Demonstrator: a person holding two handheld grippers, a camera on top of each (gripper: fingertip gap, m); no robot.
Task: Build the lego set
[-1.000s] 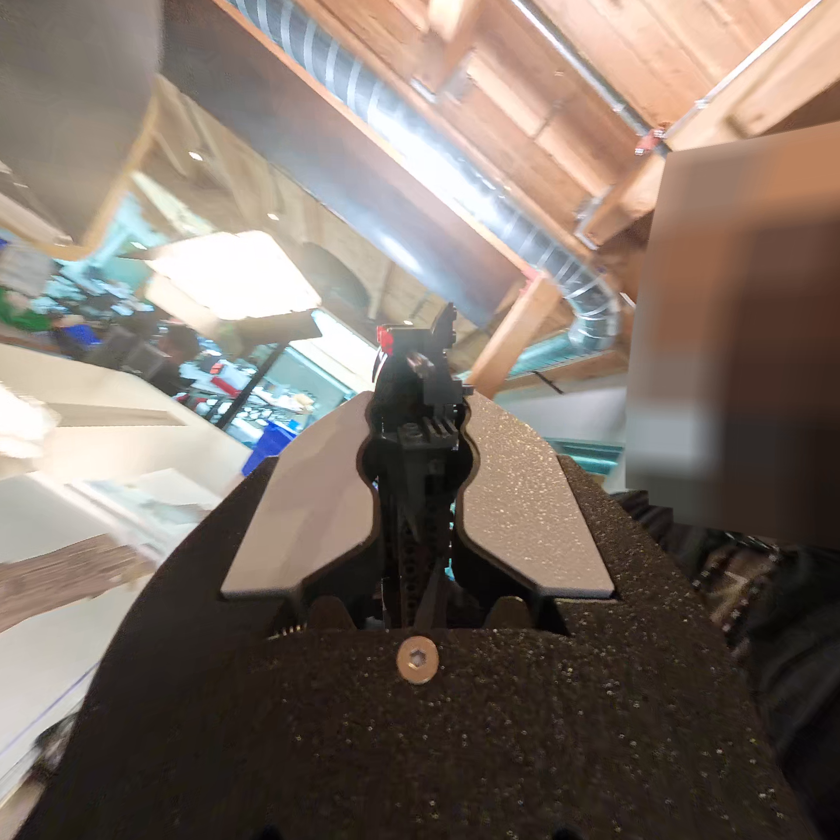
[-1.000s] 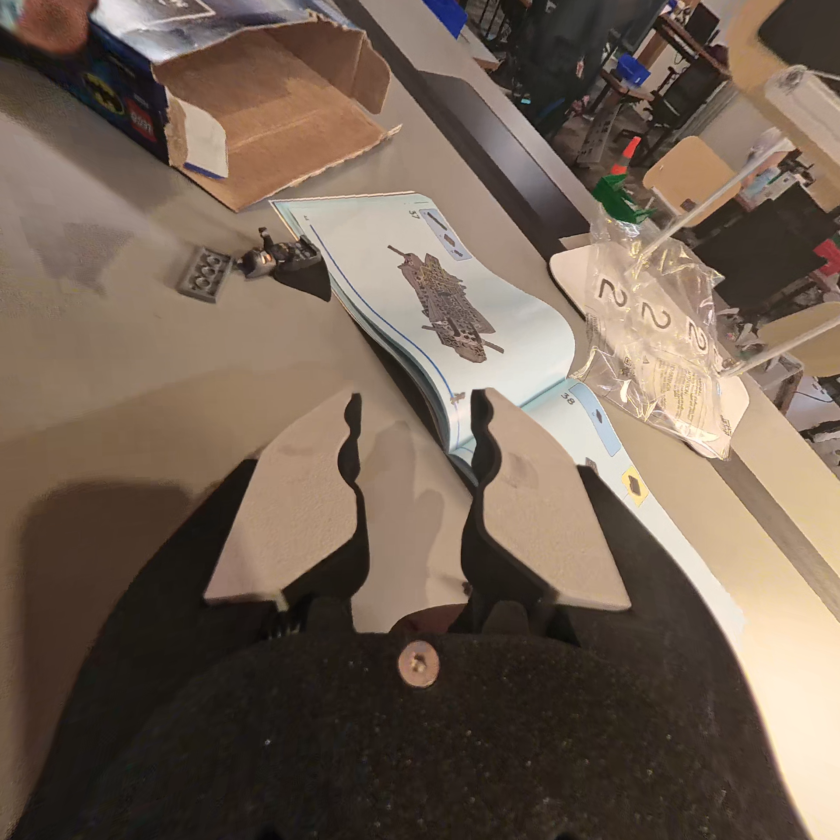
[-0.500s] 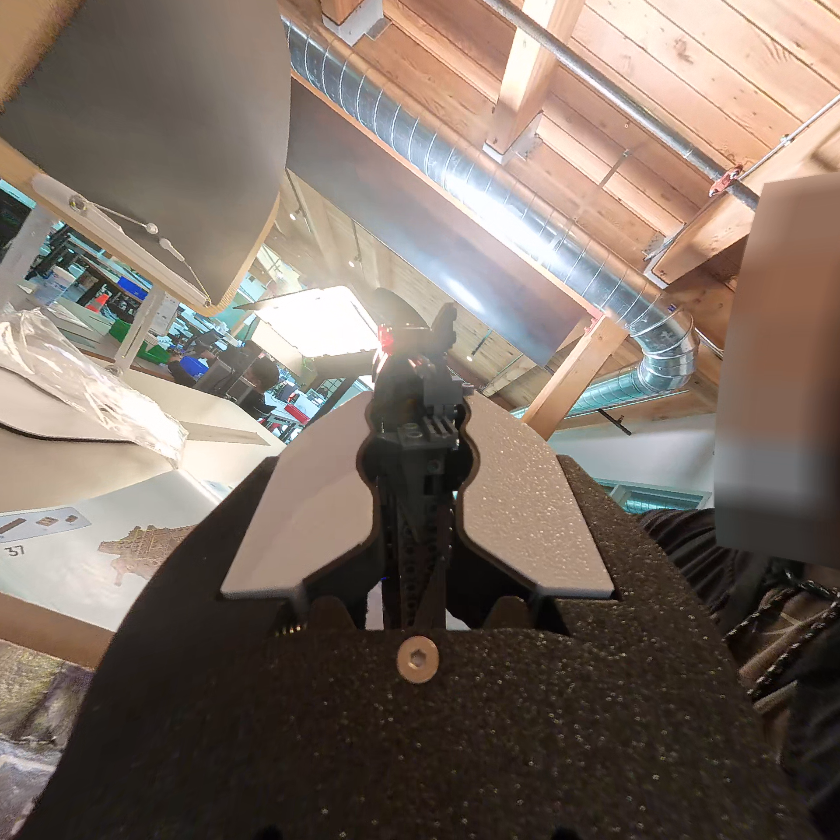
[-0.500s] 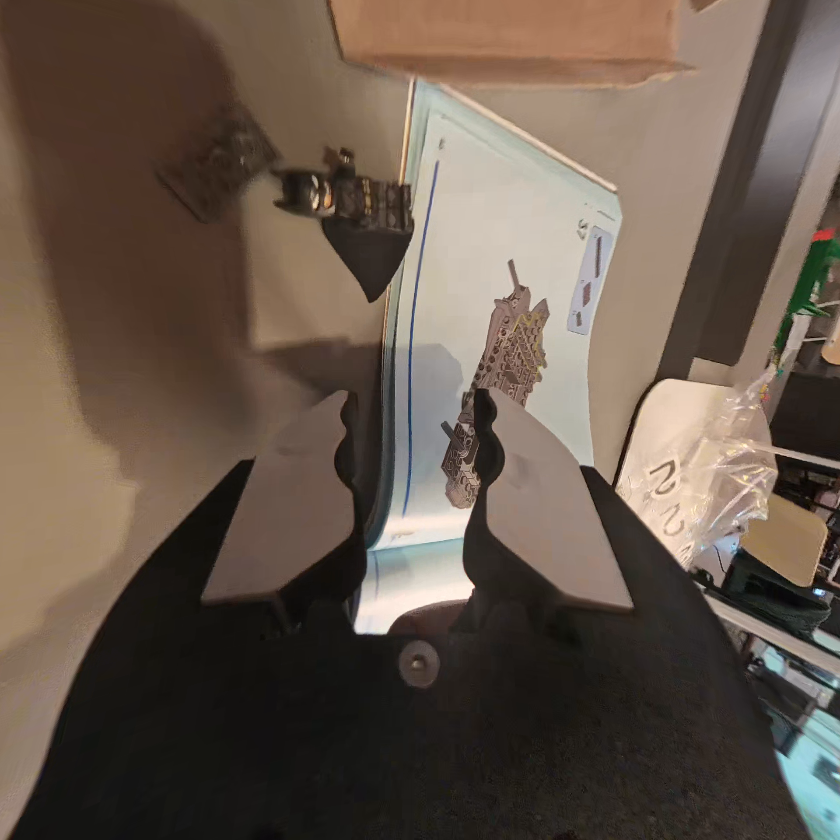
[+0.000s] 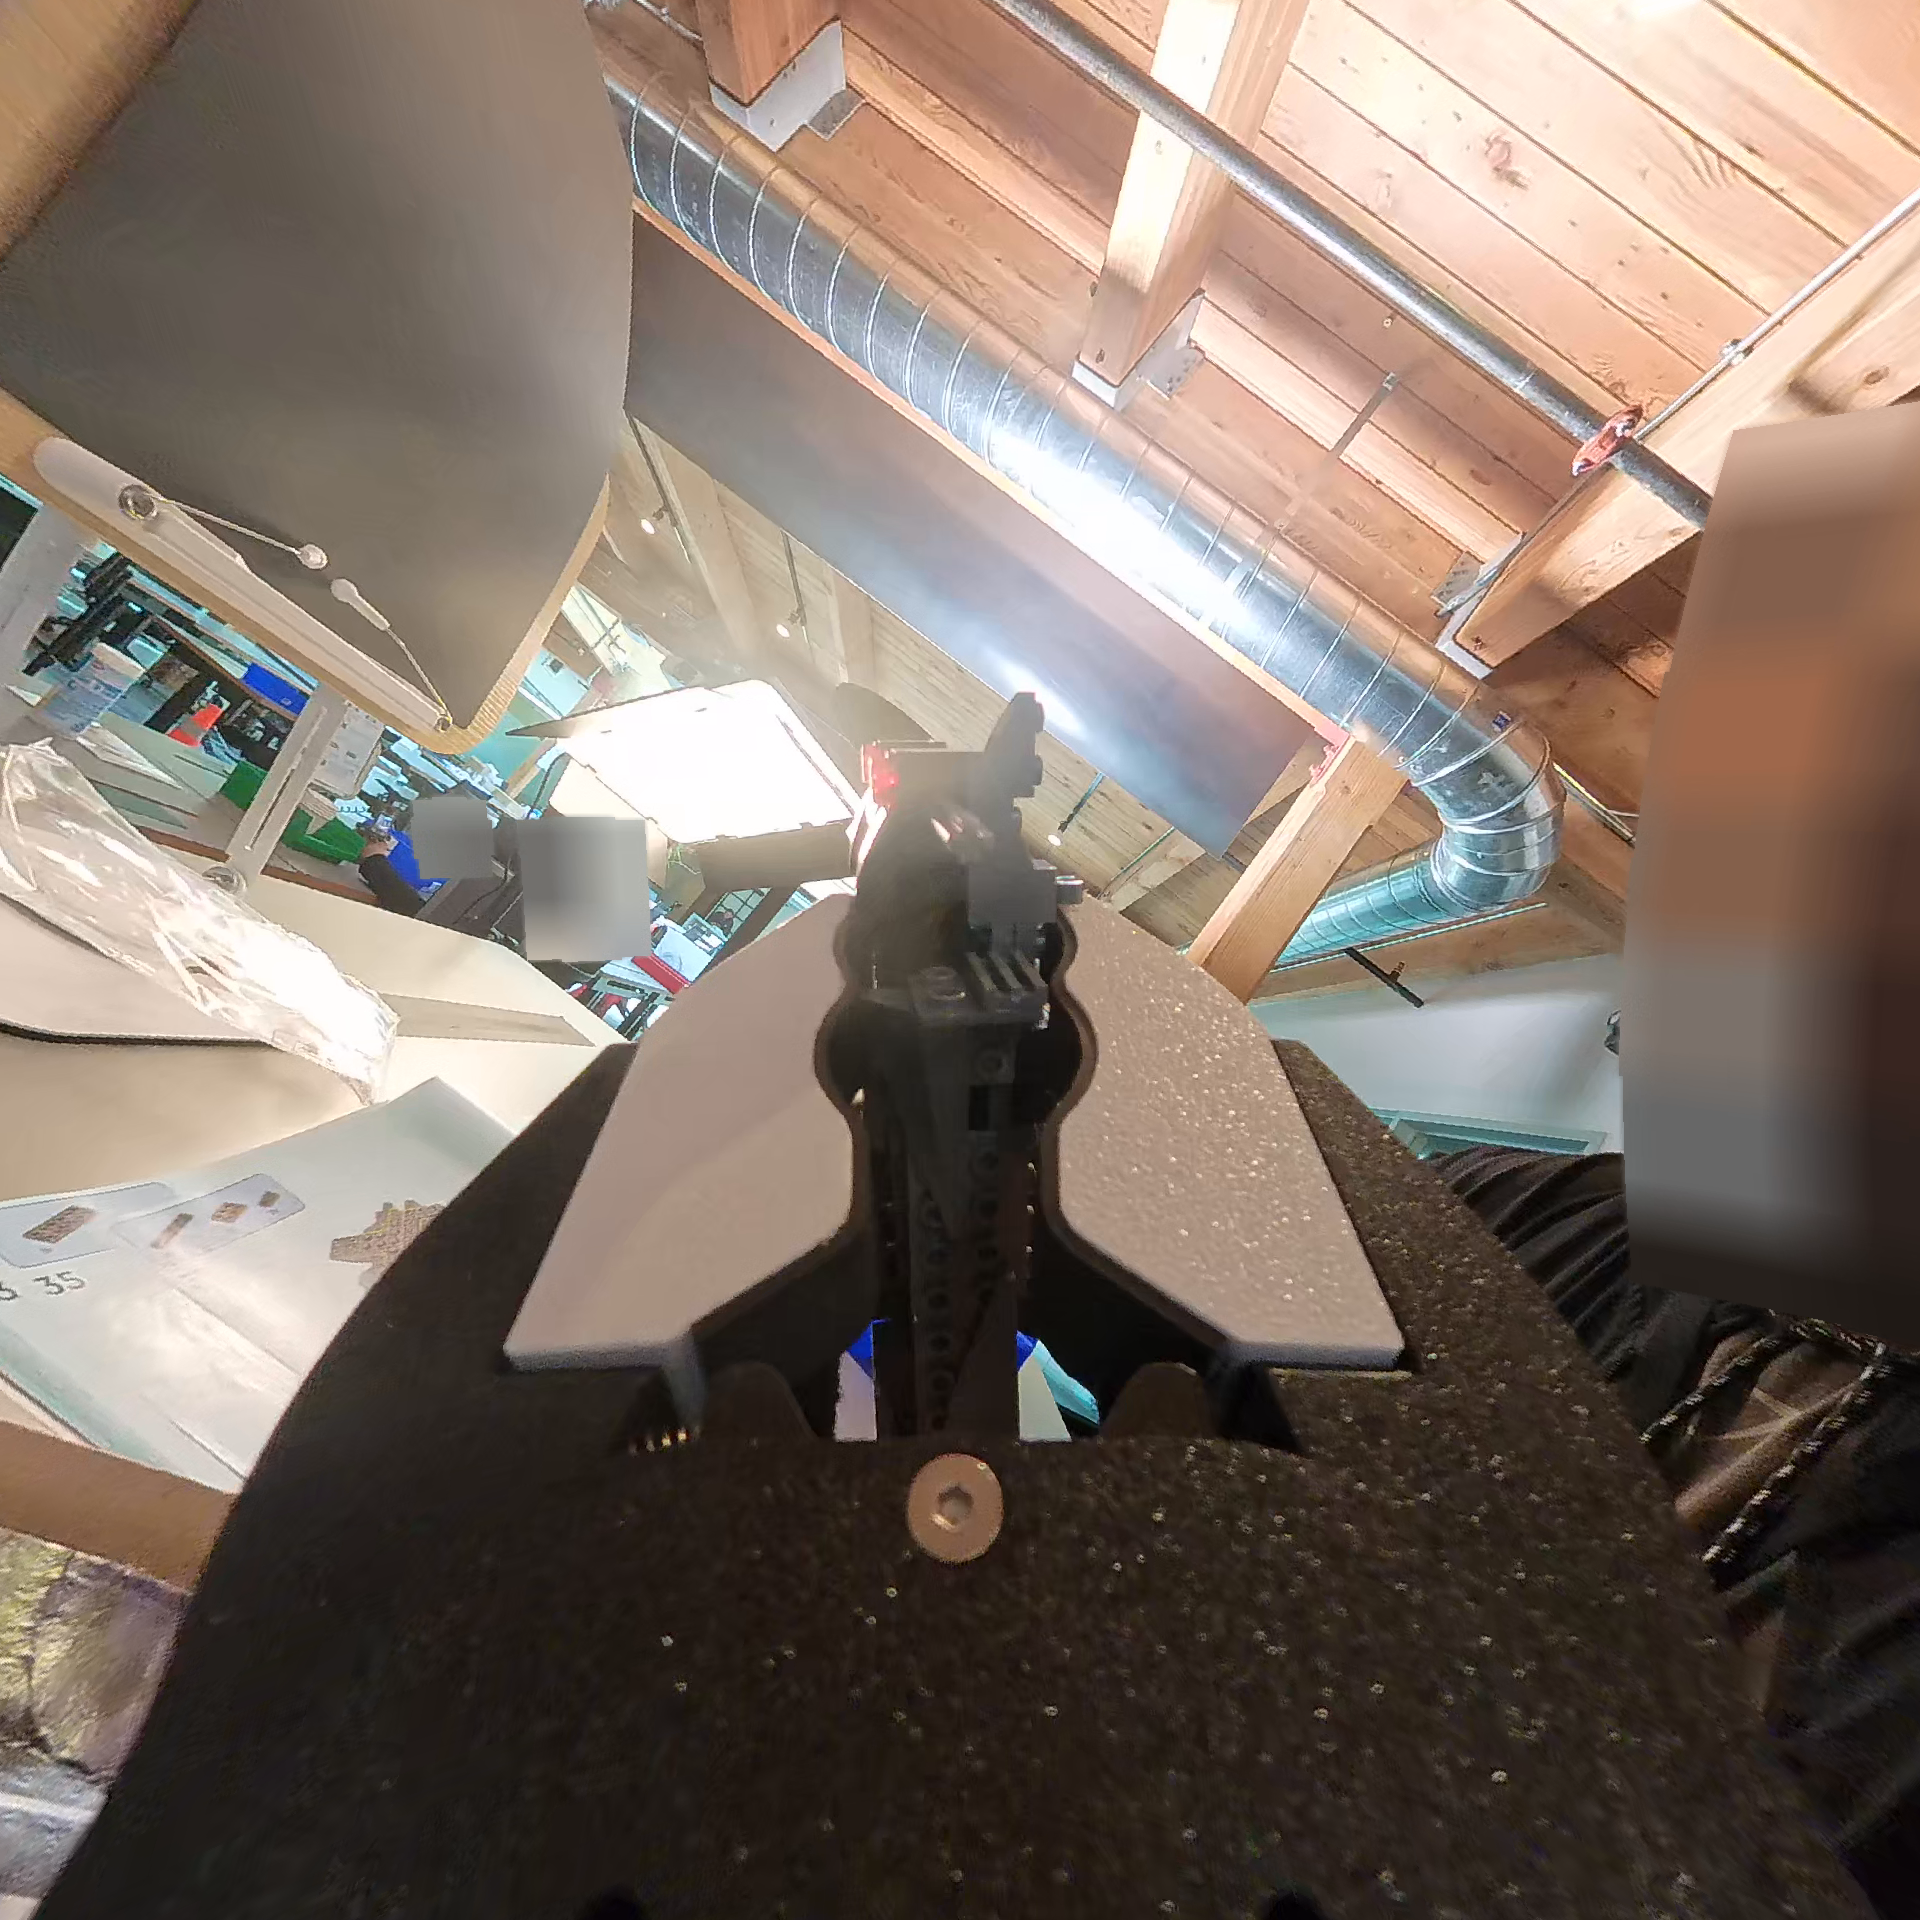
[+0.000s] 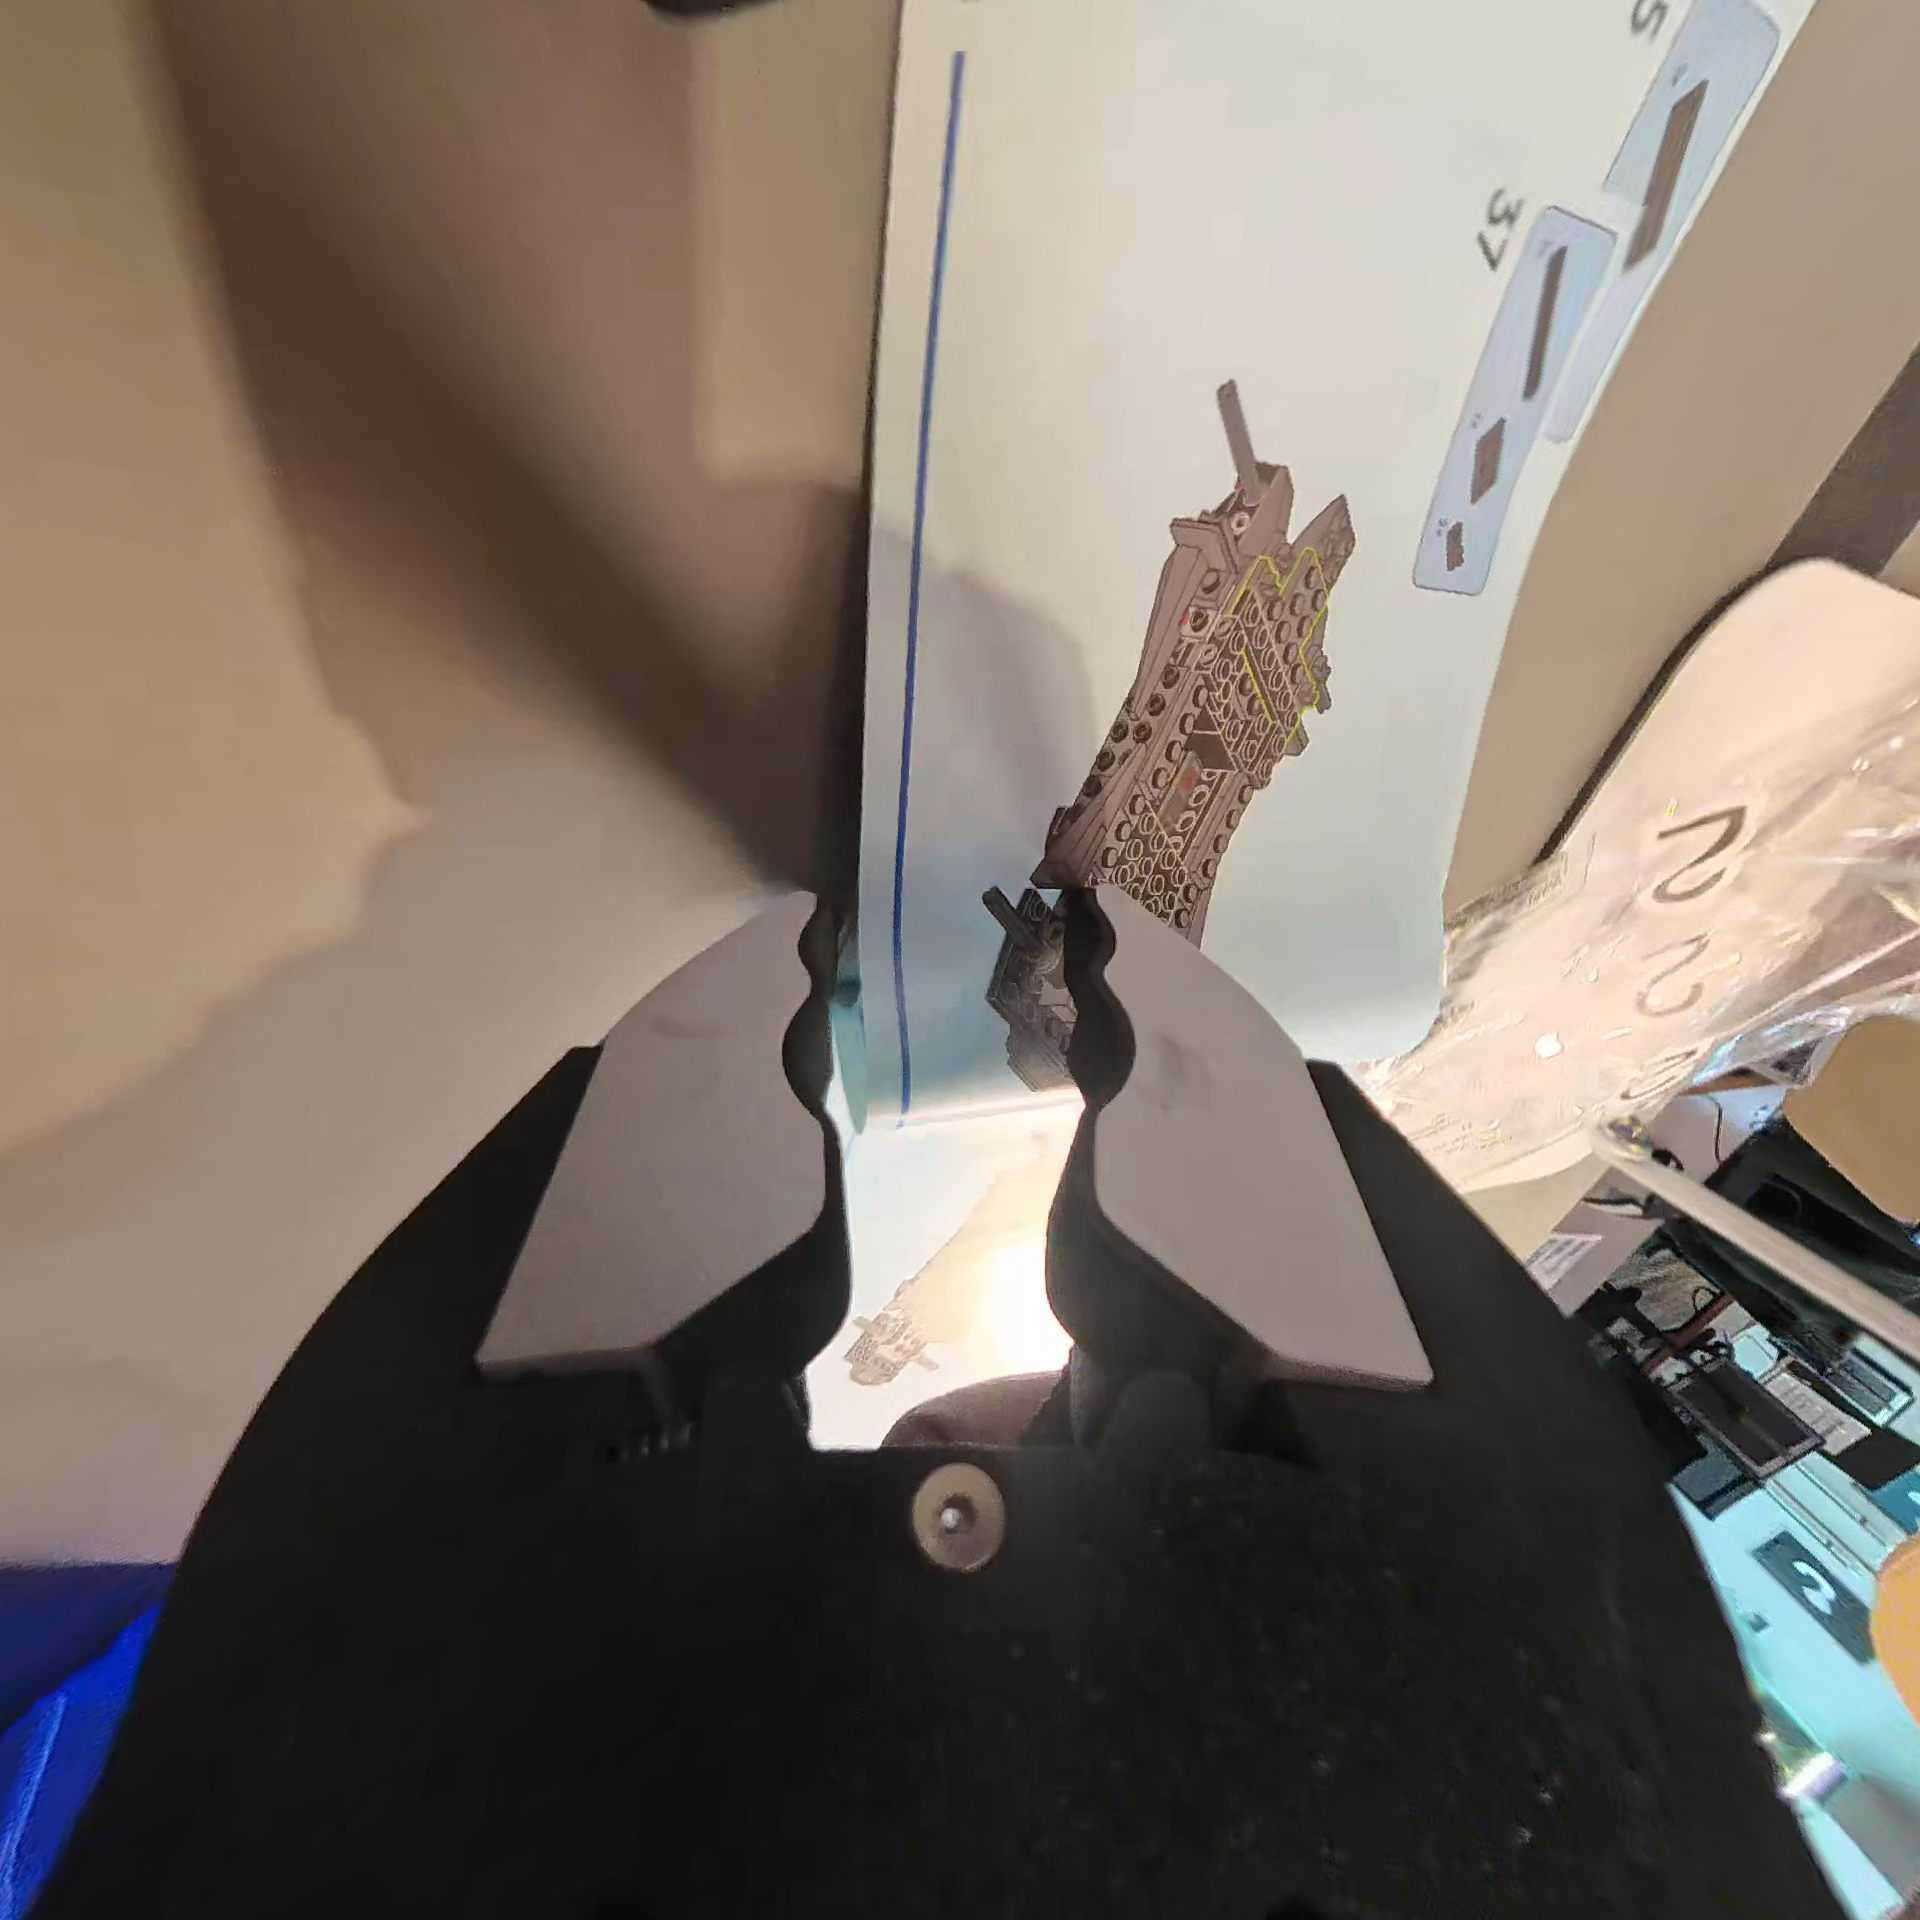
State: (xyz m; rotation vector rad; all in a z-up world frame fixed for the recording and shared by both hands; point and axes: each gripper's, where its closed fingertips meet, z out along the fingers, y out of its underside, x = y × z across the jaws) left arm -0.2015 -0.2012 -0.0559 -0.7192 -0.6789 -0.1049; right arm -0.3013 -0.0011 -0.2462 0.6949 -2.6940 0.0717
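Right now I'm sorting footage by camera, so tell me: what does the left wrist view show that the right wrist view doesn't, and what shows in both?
Left wrist view only: the left gripper, fingers closed on a dark grey brick-built model, under a wooden ceiling and a silver duct.
Right wrist view only: the right gripper, fingers open with nothing between them, and the printed model diagram.
Both: the open instruction booklet and a clear plastic bag.

bright panel glare | tabletop motion-blurred, shadowed | wide-angle edge warp
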